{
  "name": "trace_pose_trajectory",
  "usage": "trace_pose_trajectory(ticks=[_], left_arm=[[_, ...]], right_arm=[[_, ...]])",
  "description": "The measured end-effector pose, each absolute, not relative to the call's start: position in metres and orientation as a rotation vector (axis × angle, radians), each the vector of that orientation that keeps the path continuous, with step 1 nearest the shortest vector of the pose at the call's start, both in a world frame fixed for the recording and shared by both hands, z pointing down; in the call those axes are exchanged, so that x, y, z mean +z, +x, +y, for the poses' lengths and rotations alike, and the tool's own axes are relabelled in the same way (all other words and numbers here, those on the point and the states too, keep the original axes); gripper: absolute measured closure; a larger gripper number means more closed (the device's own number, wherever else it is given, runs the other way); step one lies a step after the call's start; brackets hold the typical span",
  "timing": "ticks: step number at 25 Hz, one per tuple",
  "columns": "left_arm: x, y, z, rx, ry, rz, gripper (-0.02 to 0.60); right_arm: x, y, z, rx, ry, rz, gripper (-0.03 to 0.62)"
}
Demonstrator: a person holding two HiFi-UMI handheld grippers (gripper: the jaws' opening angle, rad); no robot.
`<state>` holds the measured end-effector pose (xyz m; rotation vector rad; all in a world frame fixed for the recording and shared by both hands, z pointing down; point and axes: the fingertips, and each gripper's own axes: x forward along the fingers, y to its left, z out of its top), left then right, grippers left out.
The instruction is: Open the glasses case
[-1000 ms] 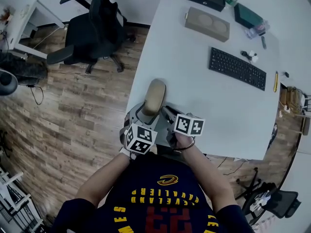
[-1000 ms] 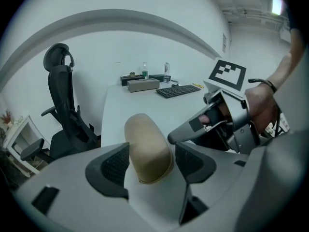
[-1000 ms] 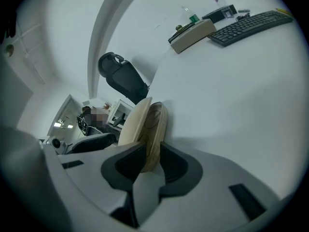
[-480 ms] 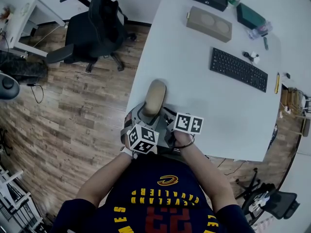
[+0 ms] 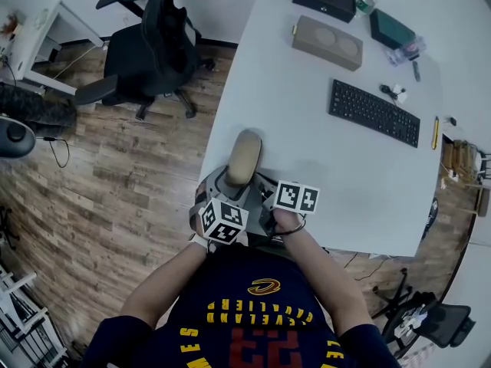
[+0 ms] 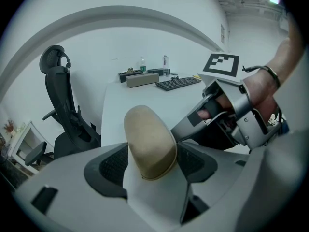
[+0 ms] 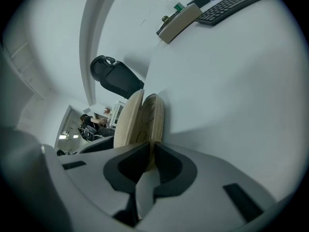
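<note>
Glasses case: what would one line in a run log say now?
glasses case: at table edge, halves seem slightly parted | left tongs: clamped across its body | right tongs: pinching one half's rim

Looking down from the head, we lose the near end of the glasses case (image 5: 244, 153) under the left marker cube (image 5: 223, 221) and the right marker cube (image 5: 297, 198); both sets of jaws are hidden there too. In the right gripper view the case's near rim vanishes between the pads (image 7: 170, 166). The white bits (image 5: 397, 90) by the keyboard's (image 5: 374, 110) far right end are too small for us to name. The bottom edge cuts off the person's shirt (image 5: 253, 320).
</note>
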<state>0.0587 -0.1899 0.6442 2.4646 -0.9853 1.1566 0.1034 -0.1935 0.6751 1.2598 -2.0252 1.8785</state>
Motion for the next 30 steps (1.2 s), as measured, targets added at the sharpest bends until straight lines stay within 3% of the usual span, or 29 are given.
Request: trace_pose_trajectory(ticks=[30], left_arm=[[0.614, -0.01, -0.208, 0.951, 2.328, -1.245, 0.267]], right_arm=[[0.674, 0.104, -0.196, 1.802, 1.286, -2.034, 0.548]])
